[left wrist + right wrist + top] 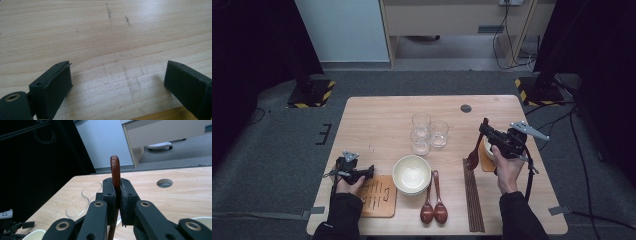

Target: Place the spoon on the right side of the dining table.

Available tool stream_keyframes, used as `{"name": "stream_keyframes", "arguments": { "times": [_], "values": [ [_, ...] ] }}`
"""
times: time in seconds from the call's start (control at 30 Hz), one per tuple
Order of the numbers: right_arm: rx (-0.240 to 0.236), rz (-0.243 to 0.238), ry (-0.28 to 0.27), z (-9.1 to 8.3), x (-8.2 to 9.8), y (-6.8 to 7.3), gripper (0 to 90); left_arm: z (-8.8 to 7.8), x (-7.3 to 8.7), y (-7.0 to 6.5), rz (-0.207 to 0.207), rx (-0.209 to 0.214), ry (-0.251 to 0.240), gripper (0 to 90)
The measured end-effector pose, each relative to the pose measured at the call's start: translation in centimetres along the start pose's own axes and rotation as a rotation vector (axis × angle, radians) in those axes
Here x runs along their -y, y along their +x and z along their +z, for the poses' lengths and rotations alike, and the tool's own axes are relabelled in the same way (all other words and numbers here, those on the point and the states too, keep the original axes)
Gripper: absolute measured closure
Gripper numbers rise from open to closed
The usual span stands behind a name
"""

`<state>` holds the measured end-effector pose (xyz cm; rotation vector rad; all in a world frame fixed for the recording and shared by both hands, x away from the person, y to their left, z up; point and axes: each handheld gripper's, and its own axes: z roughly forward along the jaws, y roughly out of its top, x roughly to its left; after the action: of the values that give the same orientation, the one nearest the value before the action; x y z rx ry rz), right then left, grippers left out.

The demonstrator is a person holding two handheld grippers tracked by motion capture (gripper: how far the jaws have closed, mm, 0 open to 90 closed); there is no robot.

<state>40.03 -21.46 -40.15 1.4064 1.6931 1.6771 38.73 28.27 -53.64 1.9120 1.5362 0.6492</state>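
A: The right hand-held gripper (117, 202) was clamped on the slim handle of a reddish-brown wooden spoon (115, 170), right of centre in the high view. The handle end stuck up past the pads, and the bowl of the spoon (472, 159) hung down towards the desk (377, 115).

B: How would it have handled?

A: Light and stiff, I'd judge, but the lacquered finish looked smooth, so it could twist or slide between the pads. The grip sat high on the handle, which left the heavier bowl end free to swing. A hold nearer the middle would probably have steadied it.

B: And the left one?

A: The left hand-held gripper (117, 82) sat at the lower left of the high view with its jaws wide apart and nothing between them, just bare pale wood beneath.

B: What lay around them?

A: Two matching brown spoons (434, 207) rested at bottom centre, beside a cream ceramic bowl (411, 173). Dark chopsticks (473, 197) lay under the held spoon, and three clear drinking glasses (428, 132), fragile ones, stood above the bowl. A tan square coaster (378, 196) lay by the left hand.
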Motion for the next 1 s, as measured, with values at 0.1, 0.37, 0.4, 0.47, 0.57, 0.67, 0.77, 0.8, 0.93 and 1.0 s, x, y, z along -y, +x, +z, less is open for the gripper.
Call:
{"name": "stream_keyframes", "arguments": {
  "times": [0.1, 0.37, 0.4, 0.47, 0.57, 0.67, 0.77, 0.8, 0.93, 1.0],
  "values": [
    [0.005, 0.009, -0.008, 0.1, -0.3, -0.3, 84.5, 0.0, 0.0, 0.0, -0.002, -0.002, 0.003, 4.6],
    [0.036, 0.016, -0.044, -0.1, -1.1, -1.2, 84.5, 0.0, 0.0, 0.0, -0.002, -0.005, 0.007, 3.4],
    [0.042, 0.016, -0.048, 0.0, -1.2, -1.3, 84.5, 0.0, 0.0, 0.0, -0.002, -0.005, 0.007, 3.3],
    [0.049, 0.021, -0.053, 0.0, -1.3, -1.6, 84.5, 0.0, 0.0, 0.0, -0.002, -0.004, 0.007, 3.2],
    [0.06, 0.033, -0.063, -0.1, -1.5, -1.9, 84.5, 0.0, 0.0, 0.0, -0.002, -0.004, 0.007, 3.2],
    [0.068, 0.041, -0.073, -0.1, -1.6, -2.2, 84.5, 0.1, 0.0, 0.0, -0.002, -0.004, 0.007, 3.2],
    [0.075, 0.049, -0.086, 0.0, -1.8, -2.5, 84.5, 0.1, 0.0, 0.0, -0.002, -0.004, 0.007, 3.2],
    [0.078, 0.049, -0.088, 0.1, -1.8, -2.6, 84.5, 0.1, 0.0, 0.0, -0.002, -0.004, 0.007, 3.2],
    [0.093, 0.064, -0.094, 0.2, -1.9, -3.1, 84.5, 0.1, 0.0, 0.0, -0.002, -0.003, 0.007, 3.1],
    [0.1, 0.068, -0.101, 0.2, -1.9, -3.2, 84.5, 0.1, 0.0, 0.0, -0.002, -0.003, 0.007, 3.1]
  ]
}}
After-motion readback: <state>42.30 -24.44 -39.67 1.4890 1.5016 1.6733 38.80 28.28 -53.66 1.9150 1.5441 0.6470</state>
